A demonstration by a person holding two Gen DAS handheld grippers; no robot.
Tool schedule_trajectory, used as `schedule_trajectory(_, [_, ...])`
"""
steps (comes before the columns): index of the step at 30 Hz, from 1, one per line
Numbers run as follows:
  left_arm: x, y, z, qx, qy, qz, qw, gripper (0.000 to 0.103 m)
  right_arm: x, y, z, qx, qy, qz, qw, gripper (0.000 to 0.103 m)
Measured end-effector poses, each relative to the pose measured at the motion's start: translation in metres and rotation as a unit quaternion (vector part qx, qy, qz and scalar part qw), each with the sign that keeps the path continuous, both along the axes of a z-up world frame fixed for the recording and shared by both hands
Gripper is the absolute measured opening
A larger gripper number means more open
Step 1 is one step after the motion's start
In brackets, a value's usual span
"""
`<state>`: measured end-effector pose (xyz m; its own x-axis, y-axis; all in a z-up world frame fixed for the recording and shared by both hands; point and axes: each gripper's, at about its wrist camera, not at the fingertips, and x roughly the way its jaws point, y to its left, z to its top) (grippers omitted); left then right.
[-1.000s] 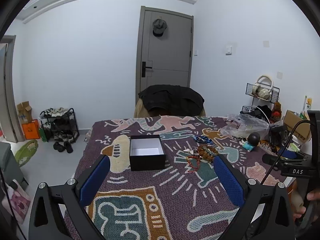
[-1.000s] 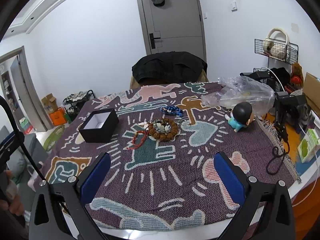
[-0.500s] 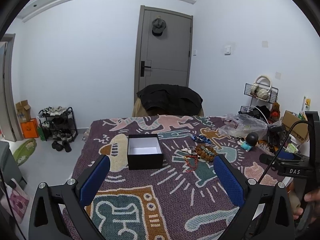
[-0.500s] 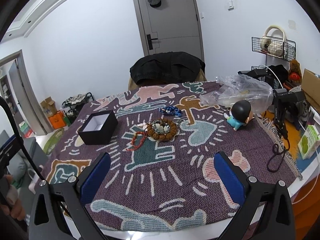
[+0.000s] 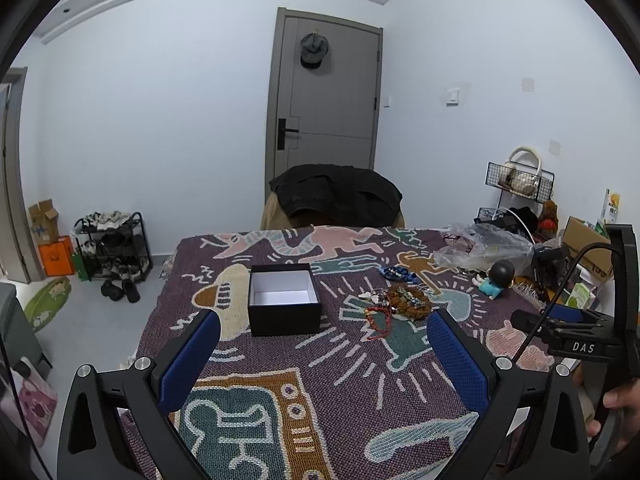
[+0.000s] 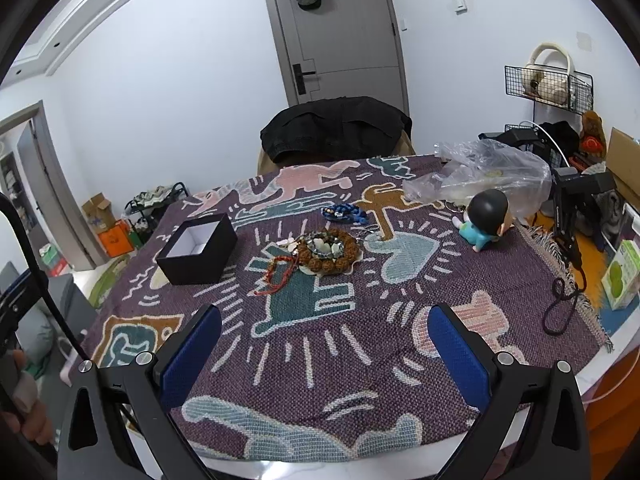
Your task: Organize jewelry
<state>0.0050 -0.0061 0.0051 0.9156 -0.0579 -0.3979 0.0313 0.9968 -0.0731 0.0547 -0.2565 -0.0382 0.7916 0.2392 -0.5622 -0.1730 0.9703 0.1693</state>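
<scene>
Both grippers are spread wide with nothing in them, hovering over the near end of the tabletop (image 6: pixel 520 280); left gripper (image 5: pixel 323 344), right gripper (image 6: pixel 324 340); jewelry pile (image 6: pixel 326 249) sits mid-cloth, red bead string (image 6: pixel 276 274) trailing off it; empty black box (image 6: pixel 198 254) just left of that; blue beads (image 6: pixel 344 213) further back.

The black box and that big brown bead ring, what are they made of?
The black box looks like matte cardboard: thin straight walls, plain white inside. The brown bead ring looks like wood or dried seeds, since its beads are bumpy and dull, but that's a guess from here.
</scene>
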Motion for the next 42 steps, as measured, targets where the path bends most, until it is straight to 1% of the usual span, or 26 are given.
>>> schedule_trajectory(14, [0.001,-0.005,-0.003,-0.001,0.001,-0.004,1.0,0.103,0.0,-0.002,0.0,0.0,-0.002,-0.005,1.0,0.103])
schedule_trajectory(26, [0.0,-0.008,-0.003,-0.003,0.0,-0.01,1.0,0.103,-0.003,-0.002,0.004,-0.013,-0.016,-0.011,1.0,0.103])
schedule_trajectory(33, [0.008,-0.009,-0.007,-0.01,0.011,-0.019,0.9997,0.103,-0.002,-0.003,0.004,-0.019,-0.019,-0.017,0.999,0.103])
schedule_trajectory(42, [0.026,-0.015,-0.017,-0.011,0.023,-0.028,0.9993,0.103,0.005,-0.017,0.003,-0.022,-0.02,-0.025,0.999,0.103])
